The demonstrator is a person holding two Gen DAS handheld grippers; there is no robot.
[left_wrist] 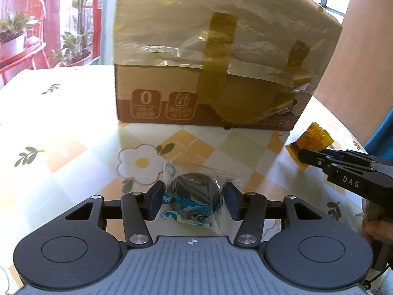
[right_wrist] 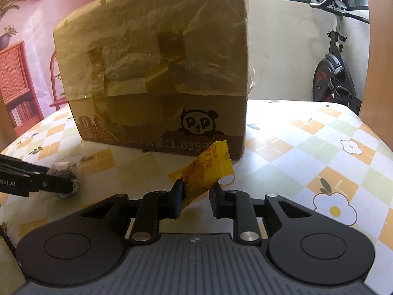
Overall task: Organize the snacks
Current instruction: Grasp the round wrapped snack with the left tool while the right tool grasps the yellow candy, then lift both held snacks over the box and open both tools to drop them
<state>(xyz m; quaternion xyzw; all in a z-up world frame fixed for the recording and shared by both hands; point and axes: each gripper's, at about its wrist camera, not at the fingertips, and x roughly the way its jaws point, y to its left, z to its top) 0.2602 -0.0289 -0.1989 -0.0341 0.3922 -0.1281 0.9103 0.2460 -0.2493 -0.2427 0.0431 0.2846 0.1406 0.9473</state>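
Snacks first: the yellow snack packet (right_wrist: 206,169) sits clamped in the right gripper (right_wrist: 196,194), at five o'clock of the cardboard box (right_wrist: 157,73). The left gripper (left_wrist: 194,200) brackets the wrapped dark cookie (left_wrist: 194,196) on the table (left_wrist: 61,135); squeeze its middle, then lift straight.

We are looking at a table covered by a tablecloth (right_wrist: 307,132) with a glossy checked pattern of orange, pale green and white, printed with white flowers and small leaves. Beyond the table on the right, a black exercise bike (right_wrist: 336,66) is standing against a pale wall under a window. On the left, a red metal chair (left_wrist: 22,36) is holding a white pot with a green plant (left_wrist: 14,32). We are also seeing a reddish wicker bookshelf (right_wrist: 19,86) against a pink wall.
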